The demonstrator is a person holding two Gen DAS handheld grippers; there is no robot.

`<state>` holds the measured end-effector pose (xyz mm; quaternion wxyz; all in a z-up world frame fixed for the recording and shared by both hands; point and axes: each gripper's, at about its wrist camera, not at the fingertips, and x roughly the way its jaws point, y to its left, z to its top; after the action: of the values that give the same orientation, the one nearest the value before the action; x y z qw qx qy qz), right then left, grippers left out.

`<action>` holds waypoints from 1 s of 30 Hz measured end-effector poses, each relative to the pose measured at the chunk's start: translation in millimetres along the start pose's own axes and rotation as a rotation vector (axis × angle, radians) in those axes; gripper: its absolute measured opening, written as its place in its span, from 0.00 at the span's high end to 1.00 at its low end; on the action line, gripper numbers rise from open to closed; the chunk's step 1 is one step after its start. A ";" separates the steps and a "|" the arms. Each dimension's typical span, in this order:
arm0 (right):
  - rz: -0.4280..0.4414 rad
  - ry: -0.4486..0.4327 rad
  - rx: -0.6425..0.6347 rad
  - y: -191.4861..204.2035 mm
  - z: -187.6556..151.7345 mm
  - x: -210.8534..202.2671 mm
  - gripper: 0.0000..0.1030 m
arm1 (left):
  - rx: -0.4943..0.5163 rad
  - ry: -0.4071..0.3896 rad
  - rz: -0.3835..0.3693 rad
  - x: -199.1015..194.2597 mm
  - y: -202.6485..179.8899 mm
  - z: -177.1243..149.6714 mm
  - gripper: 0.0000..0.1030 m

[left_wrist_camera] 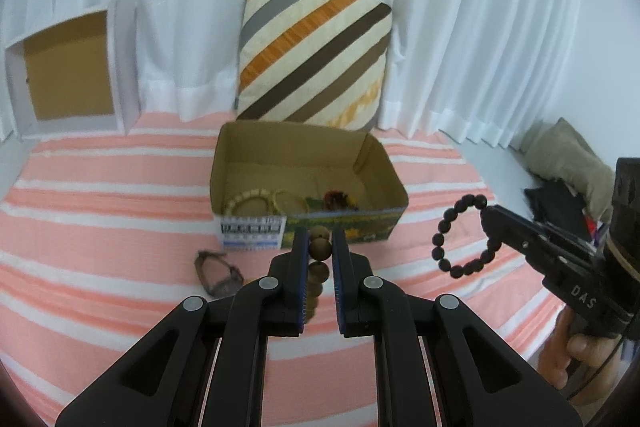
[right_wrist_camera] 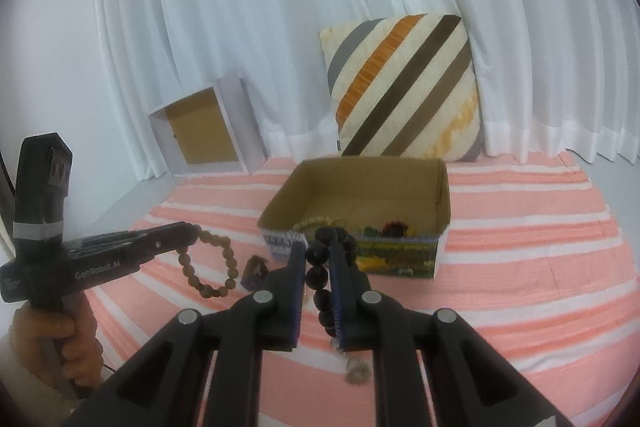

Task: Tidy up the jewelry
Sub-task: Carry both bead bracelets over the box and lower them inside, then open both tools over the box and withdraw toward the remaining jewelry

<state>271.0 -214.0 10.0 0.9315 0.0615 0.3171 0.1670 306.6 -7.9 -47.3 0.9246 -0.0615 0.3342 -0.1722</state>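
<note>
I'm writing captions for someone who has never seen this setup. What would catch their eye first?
Two bead bracelets held in mid-air: the left tool is shut on a brown wooden bead bracelet, and the right tool is shut on a black bead bracelet. Both hang above the pink-and-white striped cloth, just in front of the open cardboard box that already holds jewelry. Behind it leans a diagonally striped cushion.

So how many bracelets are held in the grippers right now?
2: a brown bead bracelet in the left gripper, a black bead bracelet in the right gripper. More lie in the cardboard box.
</note>
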 end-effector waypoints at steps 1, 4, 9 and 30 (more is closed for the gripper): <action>0.001 -0.003 -0.004 -0.9 5.4 2.6 0.88 | 0.002 -0.001 -0.002 2.0 0.1 4.1 0.91; 0.002 -0.008 -0.009 -6.1 23.5 13.0 0.88 | 0.005 -0.006 -0.005 14.4 1.2 22.2 0.91; -0.008 -0.014 -0.016 -19.2 55.2 37.3 0.88 | -0.002 -0.002 -0.005 37.5 5.4 44.7 0.91; -0.127 0.153 -0.047 -69.0 80.2 188.6 0.88 | -0.011 0.119 0.117 166.0 43.0 70.1 0.91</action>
<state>478.9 -213.3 -49.4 0.9146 0.0065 0.3864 0.1192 482.4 -27.6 -102.3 0.9113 -0.0364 0.3925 -0.1192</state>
